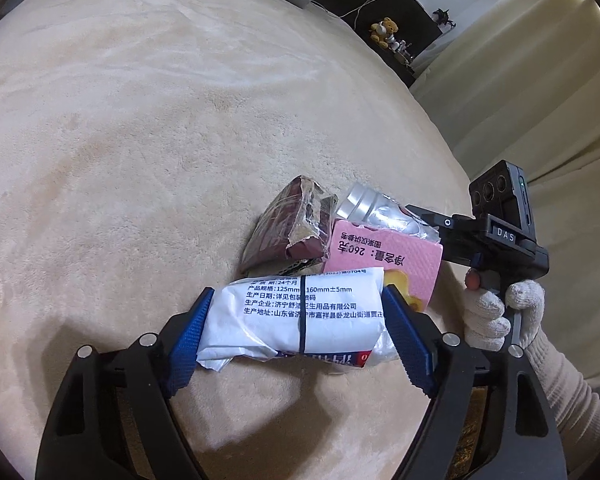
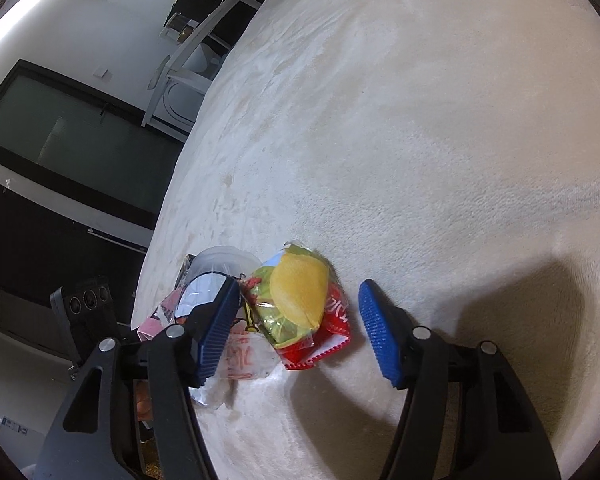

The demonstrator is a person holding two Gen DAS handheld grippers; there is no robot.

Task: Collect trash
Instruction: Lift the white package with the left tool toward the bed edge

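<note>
My left gripper [image 1: 298, 332] is shut on a white tissue pack [image 1: 300, 316] with blue print, one blue pad pressing on each end. The pack lies on a cream plush blanket [image 1: 140, 140]. Behind it sit a torn dark-red wrapper [image 1: 284, 228], a pink packet [image 1: 384, 260] and a silver foil container [image 1: 364, 204]. My right gripper [image 2: 300, 330] is open around a red, green and yellow chip bag [image 2: 300, 304]. The bag lies against the left pad, and a gap separates it from the right pad [image 2: 376, 332]. A white bag with red print [image 2: 244, 360] lies under the left finger.
A gloved hand [image 1: 488, 316] holds the right tool's handle at the blanket's right edge. A clear plastic cup [image 2: 224, 264] lies behind the chip bag. Past the edges are cream curtains [image 1: 520, 80], a dark shelf with a teddy bear [image 1: 384, 30], a white chair [image 2: 192, 68] and a dark window [image 2: 80, 128].
</note>
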